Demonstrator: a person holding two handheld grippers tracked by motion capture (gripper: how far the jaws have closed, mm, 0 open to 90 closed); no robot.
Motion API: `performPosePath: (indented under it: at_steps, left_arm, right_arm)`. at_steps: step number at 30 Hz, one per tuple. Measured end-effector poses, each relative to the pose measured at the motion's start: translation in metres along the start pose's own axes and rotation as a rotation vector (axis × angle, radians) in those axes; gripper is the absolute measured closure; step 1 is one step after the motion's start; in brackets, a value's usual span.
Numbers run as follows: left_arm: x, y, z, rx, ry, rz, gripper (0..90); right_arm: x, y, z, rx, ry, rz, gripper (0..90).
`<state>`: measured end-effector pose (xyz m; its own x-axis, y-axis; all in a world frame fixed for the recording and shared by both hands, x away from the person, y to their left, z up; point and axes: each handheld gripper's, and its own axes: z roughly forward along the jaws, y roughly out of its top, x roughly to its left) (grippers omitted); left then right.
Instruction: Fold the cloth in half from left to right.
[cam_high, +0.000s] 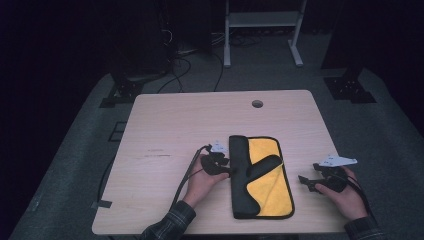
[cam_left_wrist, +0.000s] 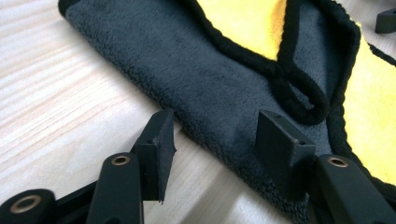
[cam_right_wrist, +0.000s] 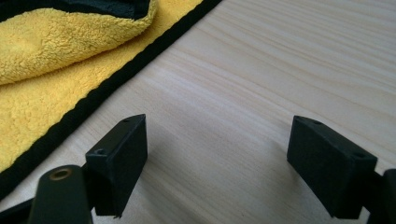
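Your left gripper (cam_high: 227, 169): jaws apart, straddling grey folded edge of cloth (cam_high: 267, 180), not clamped. Cloth lies near front centre of table (cam_high: 165, 120), yellow face up. Your right gripper (cam_high: 306, 182): jaws wide, over bare wood beside cloth's right hem.

My grippers (cam_high: 220, 162) were black with brass-ringed screws, grey top plates, trailing cables; sleeves (cam_high: 172, 222) were plaid.

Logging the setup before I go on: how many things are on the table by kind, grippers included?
Cloths: 1, the yellow and grey towel, partly folded
Grippers: 2, left gripper and right gripper, both open
Total: 3
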<state>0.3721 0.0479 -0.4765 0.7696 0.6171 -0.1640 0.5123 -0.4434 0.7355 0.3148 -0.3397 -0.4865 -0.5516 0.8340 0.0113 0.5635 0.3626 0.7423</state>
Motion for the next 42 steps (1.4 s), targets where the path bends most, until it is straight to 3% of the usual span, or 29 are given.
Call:
performPosePath:
  at_steps: [4, 6, 9, 11, 15, 20, 31, 42]
  left_arm:
    - [-0.005, -0.002, 0.001, -0.004, 0.02, 0.032, 49.4]
    - [-0.009, -0.004, 0.0, -0.007, 0.032, 0.052, 59.7]
    - [-0.012, -0.006, 0.001, -0.021, 0.011, 0.028, 77.4]
    - [-0.012, -0.007, 0.002, -0.029, -0.002, 0.003, 84.3]
    - [-0.008, -0.007, -0.001, -0.012, -0.022, -0.005, 85.8]
    - [0.003, -0.012, -0.01, -0.001, -0.057, -0.044, 85.9]
    - [0.022, -0.027, -0.038, 0.017, -0.035, -0.044, 85.8]
    - [0.047, -0.041, -0.063, 0.009, 0.0, -0.08, 85.8]
  right_arm:
    - [0.0, 0.0, 0.0, 0.0, 0.0, 0.001, 19.1]
    - [0.0, 0.0, 0.0, 0.001, 0.0, 0.002, 19.1]
    - [0.0, 0.0, 0.0, 0.001, 0.0, 0.002, 19.1]
    - [0.0, 0.0, 0.0, 0.001, 0.0, 0.002, 19.1]
    - [0.0, 0.0, 0.0, 0.001, 0.0, 0.002, 19.1]
    - [0.0, 0.0, 0.0, -0.001, 0.001, 0.0, 19.1]
    - [0.0, -0.001, -0.001, -0.002, -0.001, 0.0, 19.1]
    - [0.0, -0.001, -0.001, -0.001, -0.002, 0.0, 18.9]
